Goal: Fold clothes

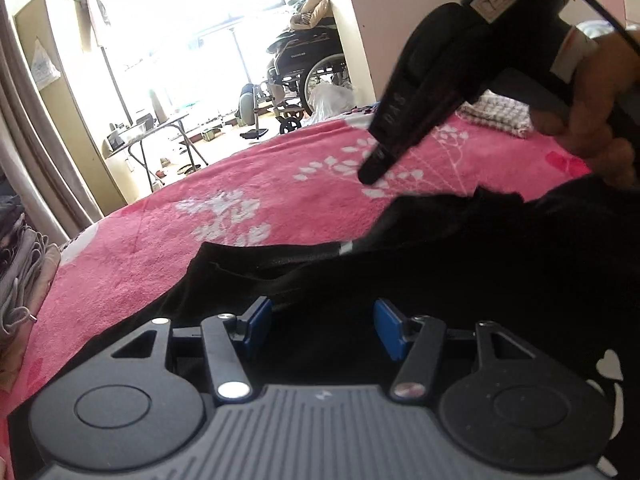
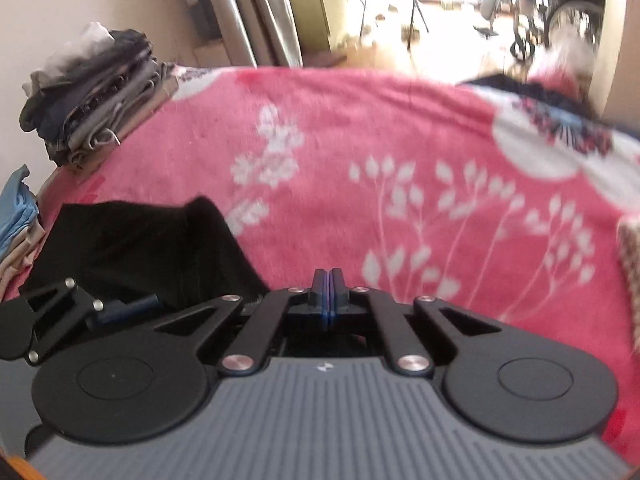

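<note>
A black garment (image 1: 460,280) lies crumpled on a pink flowered blanket (image 1: 168,240). My left gripper (image 1: 325,324) is open right over the cloth's near part, its blue pads (image 1: 260,318) wide apart with dark fabric below and between them. My right gripper (image 1: 372,170), held by a hand (image 1: 592,120), hovers above the blanket beyond the garment with its fingers together. In the right wrist view that gripper (image 2: 329,296) is shut with nothing seen between the pads. The black garment (image 2: 132,248) lies to its left, with my left gripper's near finger (image 2: 136,305) over it.
A stack of folded clothes (image 2: 92,92) sits at the blanket's far left corner, with blue folded cloth (image 2: 16,208) nearer. A checked cloth (image 1: 496,114) lies at the far right. Beyond the bed stand a wheelchair (image 1: 308,76) and a folding table (image 1: 160,132).
</note>
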A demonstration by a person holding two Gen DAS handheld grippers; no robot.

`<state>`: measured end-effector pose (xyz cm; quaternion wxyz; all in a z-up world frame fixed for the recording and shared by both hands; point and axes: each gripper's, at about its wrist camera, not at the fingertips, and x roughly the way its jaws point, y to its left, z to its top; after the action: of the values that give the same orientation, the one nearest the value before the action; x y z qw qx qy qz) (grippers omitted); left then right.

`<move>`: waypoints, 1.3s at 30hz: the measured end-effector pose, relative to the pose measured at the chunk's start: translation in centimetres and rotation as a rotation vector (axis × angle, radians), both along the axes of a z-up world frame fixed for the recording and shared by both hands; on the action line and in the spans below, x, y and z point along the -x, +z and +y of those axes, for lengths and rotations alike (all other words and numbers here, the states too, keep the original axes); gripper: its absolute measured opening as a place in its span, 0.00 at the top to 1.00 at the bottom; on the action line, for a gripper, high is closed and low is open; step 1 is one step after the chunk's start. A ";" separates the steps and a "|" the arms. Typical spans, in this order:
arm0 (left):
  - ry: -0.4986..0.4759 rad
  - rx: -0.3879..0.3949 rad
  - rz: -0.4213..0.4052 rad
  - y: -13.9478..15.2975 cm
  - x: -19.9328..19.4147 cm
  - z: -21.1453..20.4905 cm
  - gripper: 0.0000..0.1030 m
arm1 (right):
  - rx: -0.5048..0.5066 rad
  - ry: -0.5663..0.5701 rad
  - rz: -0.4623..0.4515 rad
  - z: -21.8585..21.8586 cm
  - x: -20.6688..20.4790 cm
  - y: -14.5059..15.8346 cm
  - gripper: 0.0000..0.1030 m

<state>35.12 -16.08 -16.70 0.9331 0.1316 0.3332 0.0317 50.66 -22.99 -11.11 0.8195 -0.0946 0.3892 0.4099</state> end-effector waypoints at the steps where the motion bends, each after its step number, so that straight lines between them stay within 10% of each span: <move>1: 0.001 0.003 0.000 0.0 -0.1 0.0 0.43 | -0.004 -0.011 -0.031 0.1 0.1 0.1 1.00; 6: 0.015 0.003 0.011 -0.5 -0.7 0.1 0.43 | -0.051 -0.085 -0.004 -0.9 -1.3 0.1 0.97; 15: 0.029 0.037 0.007 -0.9 -0.8 0.6 0.39 | -0.208 -0.296 0.531 -11.1 -3.7 -3.0 0.77; 21: 0.036 0.042 0.010 -1.0 -0.9 0.6 0.39 | -0.265 -0.242 0.637 -12.5 -1.3 -4.2 0.72; 26: 0.036 0.039 0.010 -1.0 -0.9 0.6 0.38 | -0.182 0.070 0.444 -9.9 3.9 -2.0 0.72; 33: 0.042 0.038 0.009 -1.0 -0.9 0.7 0.35 | -0.146 0.177 0.302 -11.2 6.9 -0.9 0.71; 39: 0.047 0.042 0.011 -0.9 -0.9 0.7 0.35 | -0.217 -0.016 0.340 -13.3 3.5 -1.2 0.71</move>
<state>36.06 -15.42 -17.64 0.9327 0.1045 0.3421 0.0458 47.20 -36.26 -12.34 0.7504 0.0678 0.4765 0.4531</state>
